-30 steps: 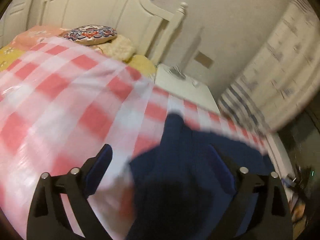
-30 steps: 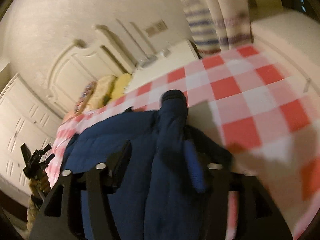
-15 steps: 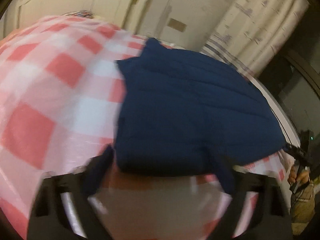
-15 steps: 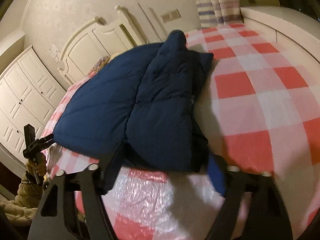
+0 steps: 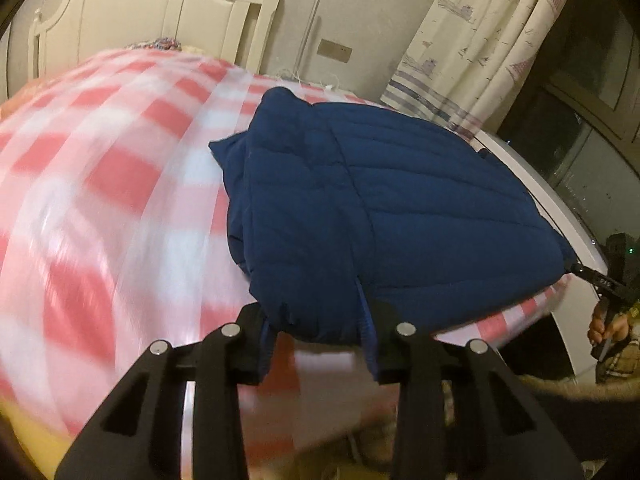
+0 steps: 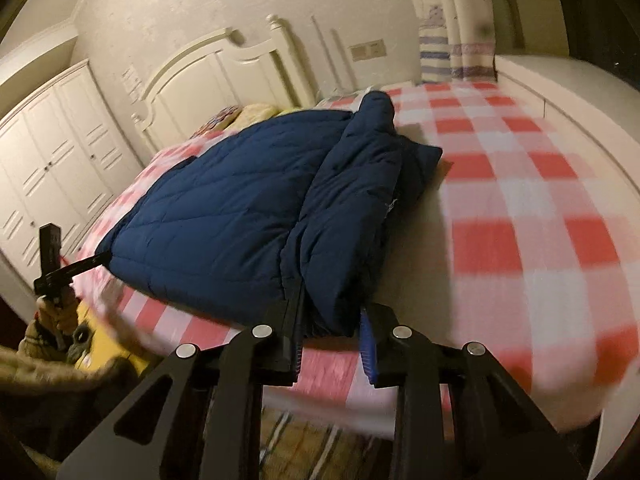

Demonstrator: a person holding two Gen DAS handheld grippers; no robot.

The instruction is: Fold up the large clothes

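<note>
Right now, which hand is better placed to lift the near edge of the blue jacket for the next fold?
Neither clearly: both. The left gripper and right gripper have just been closing, each with the near hem of the blue jacket between its fingers, at opposite corners.

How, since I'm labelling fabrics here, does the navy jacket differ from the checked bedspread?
The jacket is plain navy and quilted; the bedspread is red-and-white checked and smooth. The jacket is folded into a thick bundle; the bedspread lies spread out beneath it and covers far more area. Both are soft textiles.
</note>
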